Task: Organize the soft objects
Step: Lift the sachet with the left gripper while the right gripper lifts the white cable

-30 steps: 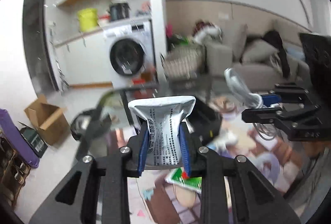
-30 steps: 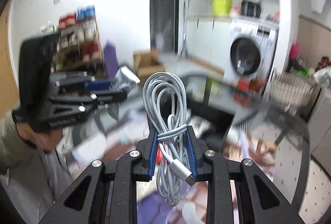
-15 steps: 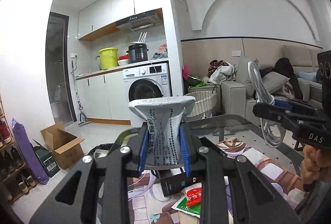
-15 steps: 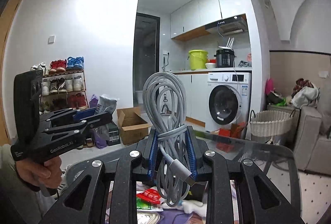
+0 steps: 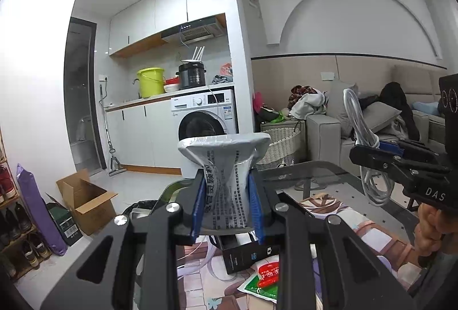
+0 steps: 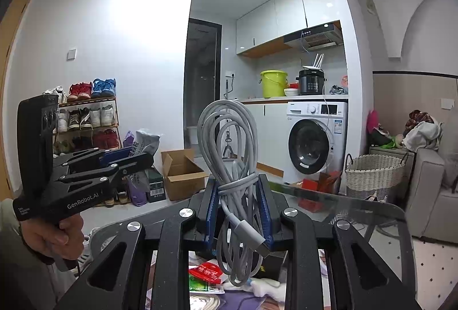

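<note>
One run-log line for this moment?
left gripper: shut on grey printed plastic pouch | right gripper: shut on coiled grey cable | both raised

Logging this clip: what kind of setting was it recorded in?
Most likely a lived-in home, an open kitchen and laundry corner joined to a living room. A front-loading washing machine sits under the counter, a shoe rack stands by the wall, and a grey sofa piled with clothes is behind the glass table.

— What's behind? 
— White walls, a washer [image 6: 315,144] under white cabinets [image 6: 289,15], shoe rack [image 6: 86,121] left. 
— Right side? 
— Grey sofa [image 5: 372,124] (clothes heaped on it), probably a wicker basket [image 6: 375,175].
</note>
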`<state>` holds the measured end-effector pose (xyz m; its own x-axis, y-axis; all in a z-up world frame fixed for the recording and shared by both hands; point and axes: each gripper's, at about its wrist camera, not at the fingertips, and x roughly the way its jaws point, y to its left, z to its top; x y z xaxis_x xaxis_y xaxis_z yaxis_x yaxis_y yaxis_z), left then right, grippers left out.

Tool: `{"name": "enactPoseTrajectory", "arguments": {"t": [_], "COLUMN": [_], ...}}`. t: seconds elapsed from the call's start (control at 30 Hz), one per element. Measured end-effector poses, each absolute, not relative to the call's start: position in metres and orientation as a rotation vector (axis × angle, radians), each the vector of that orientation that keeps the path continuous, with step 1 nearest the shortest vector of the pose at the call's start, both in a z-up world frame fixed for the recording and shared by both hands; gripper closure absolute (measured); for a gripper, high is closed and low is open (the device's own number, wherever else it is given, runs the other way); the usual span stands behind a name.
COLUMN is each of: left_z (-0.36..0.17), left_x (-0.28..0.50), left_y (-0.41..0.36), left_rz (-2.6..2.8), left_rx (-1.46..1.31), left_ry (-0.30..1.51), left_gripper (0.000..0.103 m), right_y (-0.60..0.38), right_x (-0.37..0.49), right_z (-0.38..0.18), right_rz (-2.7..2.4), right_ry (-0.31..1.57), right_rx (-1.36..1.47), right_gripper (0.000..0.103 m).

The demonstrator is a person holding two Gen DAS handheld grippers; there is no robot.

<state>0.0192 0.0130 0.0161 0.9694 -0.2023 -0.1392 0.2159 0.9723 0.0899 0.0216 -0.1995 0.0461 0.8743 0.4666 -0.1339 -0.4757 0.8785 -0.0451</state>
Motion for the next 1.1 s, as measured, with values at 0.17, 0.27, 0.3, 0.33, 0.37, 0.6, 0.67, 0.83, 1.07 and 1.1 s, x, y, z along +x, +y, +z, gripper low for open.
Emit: {"name": "enactPoseTrajectory", "arguments": {"t": [0.17, 0.27, 0.3, 0.33, 0.37, 0.6, 0.67, 0.83, 1.07, 1.1], "left_z": [0.017, 0.017, 0.018, 0.018, 0.019, 0.025, 0.027, 0.040, 0.051, 0.049], "left_x": [0.020, 0.020, 0.020, 0.021, 0.021, 0.031, 0.038, 0.066, 0.104, 0.108], "left_y": [0.012, 0.011, 0.011, 0.011, 0.010, 0.004, 0.004, 0.003, 0.002, 0.002], "left_rz": [-0.217, -0.216, -0.215, -0.217, -0.220, -0.231, -0.235, -0.235, -0.223, -0.217], "left_rx": [0.103, 0.098, 0.097, 0.095, 0.094, 0.098, 0.088, 0.039, -0.007, -0.010], "left_ry": [0.137, 0.139, 0.139, 0.138, 0.138, 0.139, 0.147, 0.155, 0.137, 0.143], "left_gripper": [0.077, 0.077, 0.077, 0.077, 0.077, 0.077, 0.077, 0.077, 0.077, 0.077], "right_y": [-0.199, -0.198, -0.198, -0.197, -0.197, -0.193, -0.192, -0.182, -0.169, -0.168], "right_x": [0.024, 0.027, 0.027, 0.027, 0.027, 0.033, 0.040, 0.071, 0.121, 0.128], "right_z": [0.046, 0.048, 0.048, 0.049, 0.050, 0.053, 0.055, 0.065, 0.080, 0.081], "right_rz": [0.486, 0.486, 0.487, 0.488, 0.487, 0.487, 0.488, 0.483, 0.459, 0.456], "right_ry": [0.126, 0.126, 0.125, 0.125, 0.125, 0.125, 0.125, 0.124, 0.120, 0.125], "right_rx": [-0.066, -0.062, -0.062, -0.062, -0.060, -0.061, -0.054, -0.051, -0.035, -0.029], "right_gripper": [0.077, 0.077, 0.077, 0.077, 0.077, 0.077, 0.077, 0.077, 0.077, 0.077]}}
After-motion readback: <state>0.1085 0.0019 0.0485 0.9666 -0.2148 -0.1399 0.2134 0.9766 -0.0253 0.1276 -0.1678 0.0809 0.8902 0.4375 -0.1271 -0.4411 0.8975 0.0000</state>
